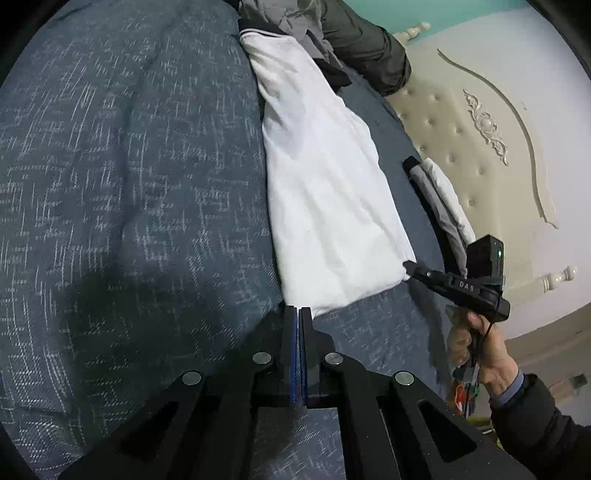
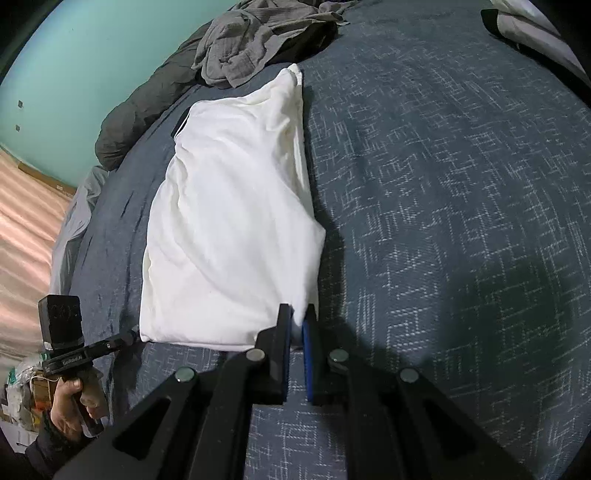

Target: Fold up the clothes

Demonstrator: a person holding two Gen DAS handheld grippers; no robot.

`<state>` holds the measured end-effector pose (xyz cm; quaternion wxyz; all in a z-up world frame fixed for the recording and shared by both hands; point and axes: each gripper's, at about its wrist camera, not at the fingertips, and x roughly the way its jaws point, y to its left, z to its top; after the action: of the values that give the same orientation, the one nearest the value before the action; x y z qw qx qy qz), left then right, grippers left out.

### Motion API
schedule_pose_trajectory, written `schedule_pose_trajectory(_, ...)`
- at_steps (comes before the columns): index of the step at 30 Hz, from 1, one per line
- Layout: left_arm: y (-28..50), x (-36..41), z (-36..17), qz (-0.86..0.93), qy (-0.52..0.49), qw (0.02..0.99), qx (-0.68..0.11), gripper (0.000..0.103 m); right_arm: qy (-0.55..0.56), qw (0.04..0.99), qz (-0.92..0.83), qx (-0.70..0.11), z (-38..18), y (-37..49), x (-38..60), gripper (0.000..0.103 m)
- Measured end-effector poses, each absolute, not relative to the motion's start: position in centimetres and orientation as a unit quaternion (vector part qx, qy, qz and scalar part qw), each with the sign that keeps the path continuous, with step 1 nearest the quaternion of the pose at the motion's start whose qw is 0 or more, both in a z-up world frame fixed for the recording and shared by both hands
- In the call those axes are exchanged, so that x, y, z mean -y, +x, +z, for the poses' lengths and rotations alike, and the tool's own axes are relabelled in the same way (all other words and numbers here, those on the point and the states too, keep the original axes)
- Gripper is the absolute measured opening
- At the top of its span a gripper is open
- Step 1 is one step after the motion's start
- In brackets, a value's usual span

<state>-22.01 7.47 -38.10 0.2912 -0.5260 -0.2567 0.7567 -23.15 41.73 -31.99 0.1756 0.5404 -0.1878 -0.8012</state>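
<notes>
A white garment lies folded into a long strip on the blue-grey bedspread. My left gripper has its pads pressed together at the strip's near corner, and the right wrist view shows its tip on that same corner. My right gripper is shut on the other near corner, with white cloth bunched between its blue pads. In the left wrist view its tip meets the cloth's edge. A hand holds each gripper's handle.
A crumpled pile of grey clothes and a dark jacket lie beyond the strip's far end. A small folded stack sits near the tufted headboard. The bed's edge drops to the floor.
</notes>
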Motion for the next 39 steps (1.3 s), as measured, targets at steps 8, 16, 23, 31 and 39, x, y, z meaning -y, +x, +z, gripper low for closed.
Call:
schedule_pose_trajectory(8,-22.6,-9.3,-38.0,0.773,-0.519,0.282,0.230,0.053,0.536,0.179,-0.804,0.186,-31.6,-23.3,-41.4,0.005)
schedule_pose_trajectory(16,-22.7,-9.4,-38.2,0.771,-0.512,0.305,0.225,0.003,0.533,0.182,-0.806,0.185,-30.9,-23.1,-41.1,0.005)
schedule_pose_trajectory(23,-22.3,-6.8,-36.7,0.768,-0.491,0.313,0.266,0.003,0.514,0.206,-0.805,0.215,-28.4,-22.7,-41.7,0.005)
schedule_pose_trajectory(31,-22.2,-6.4,-39.4,0.756,-0.518,0.296,0.270,0.003,0.553,0.181,-0.788,0.202,-32.7,-22.7,-41.3,0.006)
schedule_pose_trajectory(39,-22.0,-6.8,-39.8,0.759,-0.525,0.289,0.255,0.003,0.530,0.172,-0.811,0.176,-28.8,-24.1,-43.1,0.028)
